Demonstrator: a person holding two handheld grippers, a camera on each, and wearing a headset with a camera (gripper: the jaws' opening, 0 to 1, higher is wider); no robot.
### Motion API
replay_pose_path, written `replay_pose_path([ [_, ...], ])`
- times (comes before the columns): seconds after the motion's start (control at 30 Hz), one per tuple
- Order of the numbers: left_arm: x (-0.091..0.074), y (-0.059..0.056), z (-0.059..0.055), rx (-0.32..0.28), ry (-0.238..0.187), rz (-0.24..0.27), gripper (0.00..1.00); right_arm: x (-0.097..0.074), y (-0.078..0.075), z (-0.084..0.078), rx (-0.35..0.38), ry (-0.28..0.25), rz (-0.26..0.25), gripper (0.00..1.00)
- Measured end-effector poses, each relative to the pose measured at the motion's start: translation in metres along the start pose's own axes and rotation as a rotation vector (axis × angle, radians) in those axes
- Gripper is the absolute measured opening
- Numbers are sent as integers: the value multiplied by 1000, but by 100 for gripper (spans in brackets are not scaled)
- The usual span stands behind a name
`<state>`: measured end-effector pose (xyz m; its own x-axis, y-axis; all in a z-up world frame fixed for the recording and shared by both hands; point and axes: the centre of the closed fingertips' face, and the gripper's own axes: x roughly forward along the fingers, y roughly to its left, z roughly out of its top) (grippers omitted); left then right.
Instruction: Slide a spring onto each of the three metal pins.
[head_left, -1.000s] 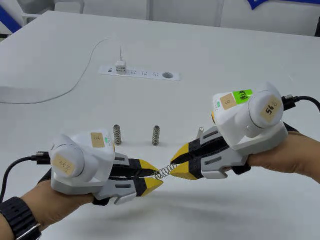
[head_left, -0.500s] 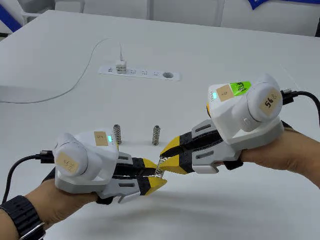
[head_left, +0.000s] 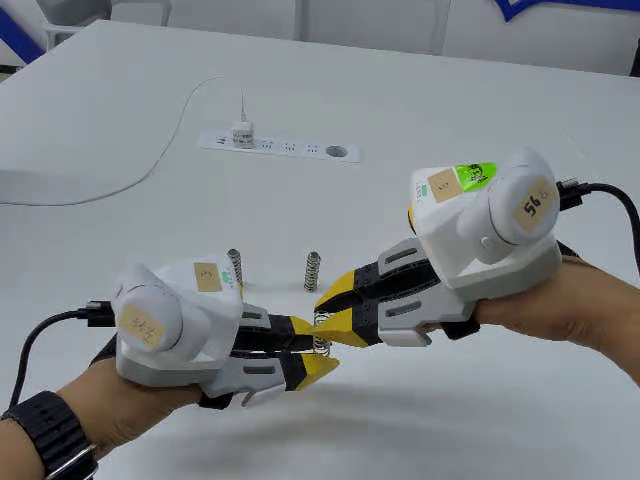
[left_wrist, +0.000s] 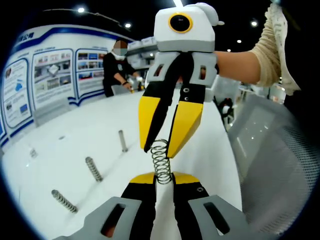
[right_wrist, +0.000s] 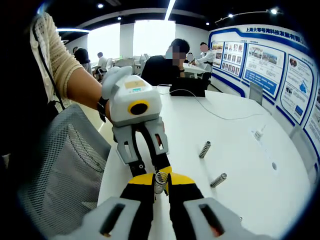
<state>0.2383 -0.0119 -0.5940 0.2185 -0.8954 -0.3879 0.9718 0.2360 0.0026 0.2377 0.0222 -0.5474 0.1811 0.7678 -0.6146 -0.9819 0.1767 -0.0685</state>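
1. Two hands hold the left gripper (head_left: 313, 345) and the right gripper (head_left: 323, 318) tip to tip above a white surface (head_left: 420, 90), with the jaws facing each other.
2. A small metal spring (left_wrist: 161, 162) spans the gap between them, off the surface. In the head view it is hard to make out, because the yellow jaw tips cover most of it.
3. In the left gripper view, the left jaws are closed on the near end of the spring. That end is hidden between the tips.
4. In the same view, the right jaws come down from above and pinch the far end of the spring. The gap between them is no wider than the coil.
5. Beyond the grippers, a first pin (head_left: 235, 266) and a second pin (head_left: 312, 270) stand upright, each already wearing a spring.
6. A third pin (left_wrist: 122, 141) stands bare, in line with those two.
7. In the head view, the right gripper's body covers the surface just right of the second pin.
8. Farther back lies a white power strip (head_left: 290, 147) with a white plug (head_left: 241, 130) seated in one socket. A thin cable (head_left: 170, 140) curves off to the left edge, where it is cut off.
9. A black watch (head_left: 45, 435) on the left wrist is partly cut off by the bottom edge.
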Motion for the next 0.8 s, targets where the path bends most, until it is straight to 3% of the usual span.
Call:
replay_pose_path([
  [0.4,-6,8,-5,-48,-6,37,28,-3,-5,-3,4,6,-13,11],
  [0.8,-18,23,-9,-105,-19,103,47,-12,-14,-5,14,8,-38,11],
])
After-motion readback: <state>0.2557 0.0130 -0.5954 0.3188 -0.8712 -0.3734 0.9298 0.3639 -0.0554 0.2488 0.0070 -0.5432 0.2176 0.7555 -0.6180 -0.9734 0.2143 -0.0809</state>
